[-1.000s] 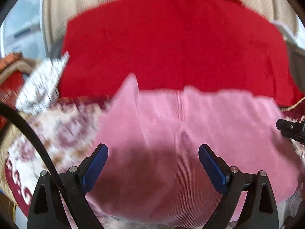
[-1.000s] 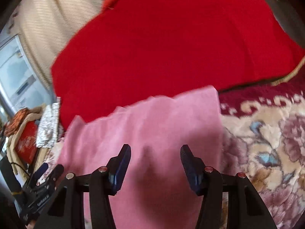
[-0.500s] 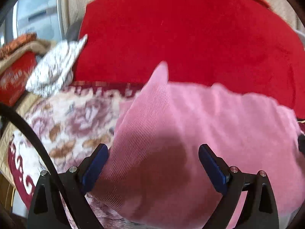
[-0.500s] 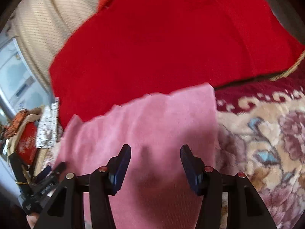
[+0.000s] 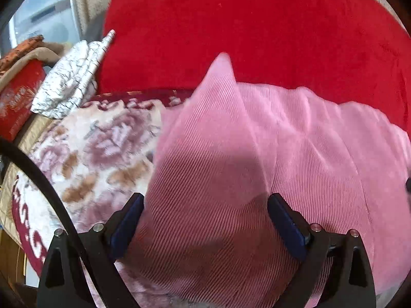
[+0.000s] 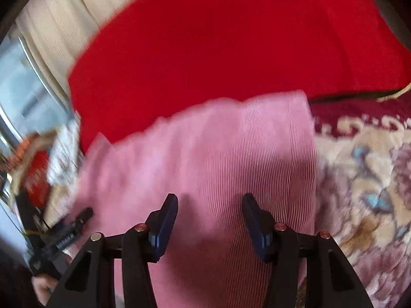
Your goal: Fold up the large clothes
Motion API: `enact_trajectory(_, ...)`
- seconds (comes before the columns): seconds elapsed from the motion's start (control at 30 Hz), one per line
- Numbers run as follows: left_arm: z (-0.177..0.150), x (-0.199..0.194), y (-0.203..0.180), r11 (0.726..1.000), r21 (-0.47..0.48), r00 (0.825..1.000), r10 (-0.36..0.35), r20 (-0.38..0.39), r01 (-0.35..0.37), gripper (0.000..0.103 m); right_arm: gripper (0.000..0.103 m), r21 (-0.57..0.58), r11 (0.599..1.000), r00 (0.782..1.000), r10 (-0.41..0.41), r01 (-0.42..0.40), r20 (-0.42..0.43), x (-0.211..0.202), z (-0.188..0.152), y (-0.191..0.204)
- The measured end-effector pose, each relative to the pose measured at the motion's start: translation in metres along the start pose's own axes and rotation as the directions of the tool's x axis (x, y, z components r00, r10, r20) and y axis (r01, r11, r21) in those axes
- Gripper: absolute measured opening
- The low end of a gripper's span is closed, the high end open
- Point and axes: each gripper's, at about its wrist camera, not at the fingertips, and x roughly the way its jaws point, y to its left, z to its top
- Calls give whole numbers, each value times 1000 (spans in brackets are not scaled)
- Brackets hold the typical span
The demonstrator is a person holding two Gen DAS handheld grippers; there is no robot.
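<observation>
In the left wrist view we see our left gripper (image 5: 205, 217) at six o'clock with its jaws spread wide, both blue pads (image 5: 127, 224) standing clear, nothing pinched between them. The pink ribbed garment (image 5: 257, 166) fills the centre and the whole sweep toward three o'clock, its cloth passing under the gap between the fingers and one corner rising to a peak near twelve o'clock. Behind it, from eleven to two o'clock, lies a large red blanket (image 5: 257, 30). The floral bedspread (image 5: 102, 148) shows at nine o'clock beside the garment's edge, and a folded white patterned cloth (image 5: 74, 77) rests at ten o'clock against the red blanket. A black cable (image 5: 38, 177) curves across at eight o'clock. In the right wrist view, which is blurred, our right gripper (image 6: 209, 219) sits at six o'clock with its jaws about half spread and no cloth caught between the pads; the pink ribbed garment (image 6: 231, 154) lies beneath and ahead of them, stretching toward nine o'clock. The red blanket (image 6: 231, 38) covers twelve o'clock, the floral bedspread (image 6: 364, 174) spreads at three to four o'clock, and our left gripper (image 6: 66, 231) appears at eight o'clock by the garment's far edge.
</observation>
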Motion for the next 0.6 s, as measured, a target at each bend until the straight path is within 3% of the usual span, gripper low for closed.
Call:
enact_trajectory(0.07, 1, -5, -2, 1000, 12, 1000, 11, 19, -12, 98, 57, -24, 1000, 1000, -10, 10, 14, -7, 1, 9)
enact_trajectory(0.17, 3, -17, 5, 1000, -22, 998, 6, 70, -4, 98, 57, -30, 997, 995, 79, -77, 65, -19, 4, 18)
enact_trajectory(0.23, 5, -25, 12, 999, -50, 993, 10, 116, -5, 98, 57, -66, 994, 992, 90, -84, 83, -19, 6, 30)
enact_trajectory(0.33, 5, -11, 22, 995, -87, 997, 52, 51, -48, 98, 57, -61, 991, 992, 121, -120, 24, 1, 7, 39)
enact_trajectory(0.4, 2, 1, 26, 995, -94, 1000, 16, 4, -16, 98, 58, -57, 994, 995, 90, -93, -52, 24, 6, 39)
enact_trajectory(0.43, 2, 2, 26, 996, -87, 1000, 14, 2, -13, 98, 58, -67, 994, 996, 78, -81, -50, 26, 6, 41)
enact_trajectory(0.6, 4, -22, 18, 998, -30, 993, 52, 103, -49, 98, 57, -53, 989, 990, 137, -135, 35, 2, 9, 45)
